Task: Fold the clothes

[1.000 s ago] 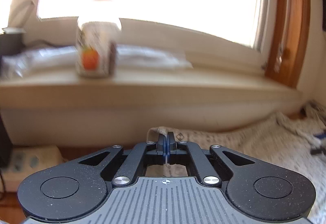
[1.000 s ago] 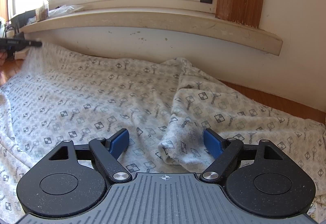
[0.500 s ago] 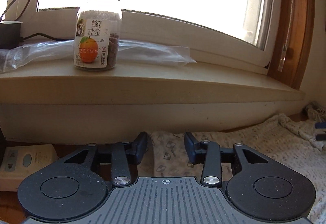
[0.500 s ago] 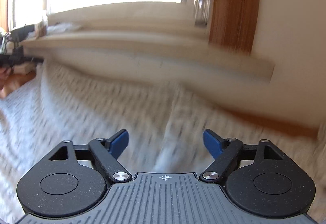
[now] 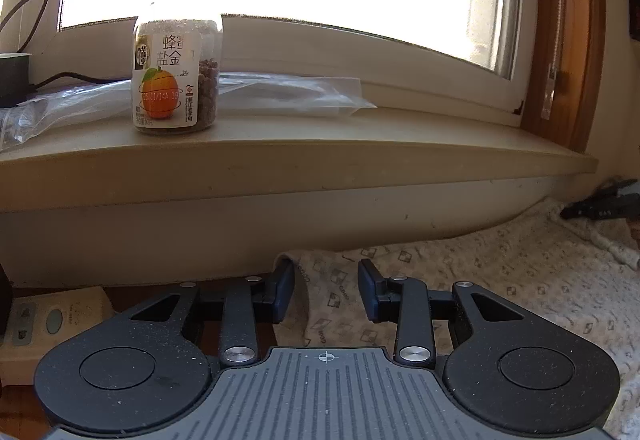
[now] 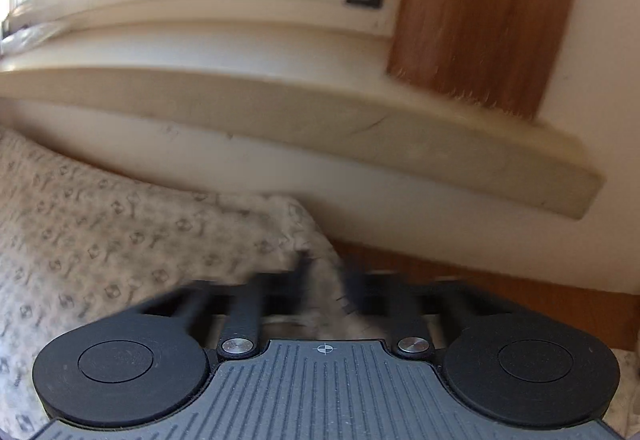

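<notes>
One jar (image 5: 178, 52) with an orange on its label stands on the windowsill (image 5: 320, 152), left of centre in the left wrist view; one clear plastic bag (image 5: 280, 94) lies behind it, and one dark cable (image 5: 24, 6) loops at the far left. One beige box (image 5: 48, 320) sits low on the left, on the floor or desk, cannot tell which. One patterned cloth (image 5: 500, 280), grey-white with small square marks, spreads below the sill toward the right. Left gripper (image 5: 326, 290): jaws part-way apart and closing, a raised fold of the cloth between them, pads not clearly pressing it. A second ago these jaws were pinched tight on that fold. Right gripper (image 6: 324, 290): blurred, jaws closing and nearly together on a ridge of the cloth (image 6: 120, 232); half a second ago they stood wide with blue pads showing. Two grippers counted; the right one also shows as a dark shape (image 5: 600, 202) at the far right of the left view.
</notes>
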Demonstrator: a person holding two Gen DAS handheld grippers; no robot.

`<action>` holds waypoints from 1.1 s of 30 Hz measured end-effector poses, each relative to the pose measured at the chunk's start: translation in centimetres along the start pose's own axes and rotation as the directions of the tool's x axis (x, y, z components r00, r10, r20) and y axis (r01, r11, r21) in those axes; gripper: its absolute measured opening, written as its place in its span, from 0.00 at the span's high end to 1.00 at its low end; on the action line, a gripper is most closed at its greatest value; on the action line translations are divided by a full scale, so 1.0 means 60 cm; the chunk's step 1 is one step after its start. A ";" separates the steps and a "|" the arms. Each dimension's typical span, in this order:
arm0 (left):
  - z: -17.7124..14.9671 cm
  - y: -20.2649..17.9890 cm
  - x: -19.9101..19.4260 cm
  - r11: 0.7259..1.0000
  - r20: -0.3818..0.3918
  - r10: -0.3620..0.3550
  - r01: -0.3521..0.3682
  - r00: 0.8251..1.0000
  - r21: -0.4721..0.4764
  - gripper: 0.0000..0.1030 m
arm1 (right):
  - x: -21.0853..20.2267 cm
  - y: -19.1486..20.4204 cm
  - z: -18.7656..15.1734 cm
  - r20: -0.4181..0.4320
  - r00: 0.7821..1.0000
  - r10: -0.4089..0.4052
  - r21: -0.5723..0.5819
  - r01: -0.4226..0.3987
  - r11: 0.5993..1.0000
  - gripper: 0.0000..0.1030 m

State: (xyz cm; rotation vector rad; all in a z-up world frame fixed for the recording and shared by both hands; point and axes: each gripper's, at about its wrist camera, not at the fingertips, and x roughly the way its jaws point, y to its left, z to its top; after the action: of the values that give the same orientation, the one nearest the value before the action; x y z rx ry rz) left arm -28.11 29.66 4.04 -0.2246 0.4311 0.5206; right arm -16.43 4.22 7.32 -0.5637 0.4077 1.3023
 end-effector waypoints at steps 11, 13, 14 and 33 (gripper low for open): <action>0.002 0.002 0.002 1.000 0.019 -0.014 0.014 1.000 -0.001 0.96 | -0.026 0.027 -0.014 0.132 0.981 -0.139 -0.084 0.151 0.985 0.92; 0.001 0.002 -0.001 1.000 0.029 -0.017 0.017 0.999 0.006 0.98 | -0.032 0.029 -0.016 0.140 0.980 -0.140 -0.098 0.154 0.983 0.92; 0.001 0.002 -0.004 1.000 0.036 -0.006 0.005 0.999 0.011 0.99 | -0.037 0.031 -0.017 0.145 0.979 -0.141 -0.108 0.157 0.982 0.92; 0.025 -0.018 -0.061 0.998 0.166 0.046 -0.051 0.985 0.025 0.99 | -0.118 0.026 -0.022 0.240 0.935 -0.262 -0.096 0.291 0.952 0.93</action>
State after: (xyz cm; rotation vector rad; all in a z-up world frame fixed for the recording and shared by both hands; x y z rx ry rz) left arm -29.89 27.67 7.11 -0.1414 0.2825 0.5762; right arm -19.52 -1.87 10.09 -0.5537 0.0517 1.1085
